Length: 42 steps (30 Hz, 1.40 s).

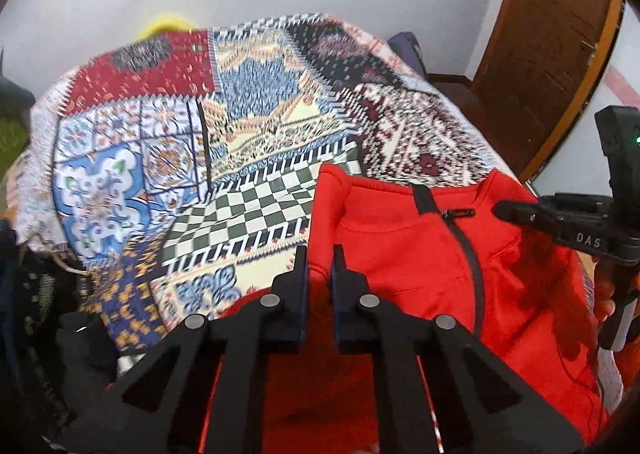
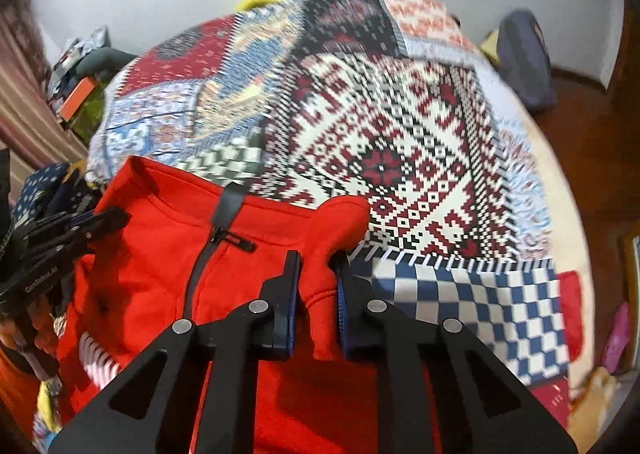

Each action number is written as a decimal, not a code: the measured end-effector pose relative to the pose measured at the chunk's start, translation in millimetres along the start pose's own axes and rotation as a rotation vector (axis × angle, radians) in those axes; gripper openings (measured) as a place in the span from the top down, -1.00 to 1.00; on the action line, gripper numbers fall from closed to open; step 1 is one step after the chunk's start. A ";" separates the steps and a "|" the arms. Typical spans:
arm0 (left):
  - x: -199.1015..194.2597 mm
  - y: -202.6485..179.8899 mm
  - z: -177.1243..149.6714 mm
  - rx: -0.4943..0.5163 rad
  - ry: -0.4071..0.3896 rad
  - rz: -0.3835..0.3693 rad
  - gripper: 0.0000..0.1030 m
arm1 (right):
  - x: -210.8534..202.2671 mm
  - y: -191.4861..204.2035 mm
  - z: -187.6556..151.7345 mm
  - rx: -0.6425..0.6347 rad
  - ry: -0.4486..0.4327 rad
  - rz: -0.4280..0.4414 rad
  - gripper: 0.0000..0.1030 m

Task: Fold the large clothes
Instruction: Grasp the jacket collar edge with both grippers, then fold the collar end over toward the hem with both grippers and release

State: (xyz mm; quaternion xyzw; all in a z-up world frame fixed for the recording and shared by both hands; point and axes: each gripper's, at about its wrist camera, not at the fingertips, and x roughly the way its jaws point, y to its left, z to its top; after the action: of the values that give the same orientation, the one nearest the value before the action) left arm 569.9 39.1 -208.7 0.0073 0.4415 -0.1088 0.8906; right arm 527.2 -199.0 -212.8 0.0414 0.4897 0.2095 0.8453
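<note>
A red fleece jacket with a dark zip (image 1: 420,254) is held above a patchwork-patterned bedspread (image 1: 180,125), pinched at its shoulders by the left gripper (image 1: 320,266) and the right gripper (image 2: 316,274).

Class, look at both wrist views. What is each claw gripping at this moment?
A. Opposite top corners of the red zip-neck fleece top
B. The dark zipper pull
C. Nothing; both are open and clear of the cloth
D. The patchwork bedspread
A: the left claw pinches red fabric at one shoulder edge of the red zip-neck fleece top, and the right claw clamps a bunched red fold at the other; the dark zipper pull lies free between them.
</note>
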 end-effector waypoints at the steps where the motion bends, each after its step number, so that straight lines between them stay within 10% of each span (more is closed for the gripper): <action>1: -14.4 -2.4 -1.8 0.005 -0.013 -0.006 0.85 | -10.0 4.0 -1.6 -0.009 -0.011 -0.003 0.73; 15: -149.3 -49.2 -71.8 0.099 -0.070 -0.016 0.85 | -123.6 68.4 -62.1 -0.130 -0.104 -0.006 0.73; 42: -151.7 -65.3 -256.3 0.060 0.119 -0.049 0.69 | -107.0 81.6 -219.9 -0.148 0.111 -0.063 0.66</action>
State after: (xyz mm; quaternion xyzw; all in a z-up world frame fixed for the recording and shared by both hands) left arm 266.7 31.7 -240.1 0.0296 0.4904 -0.1430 0.8592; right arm 269.4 -196.8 -217.3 -0.0484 0.5201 0.2204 0.8237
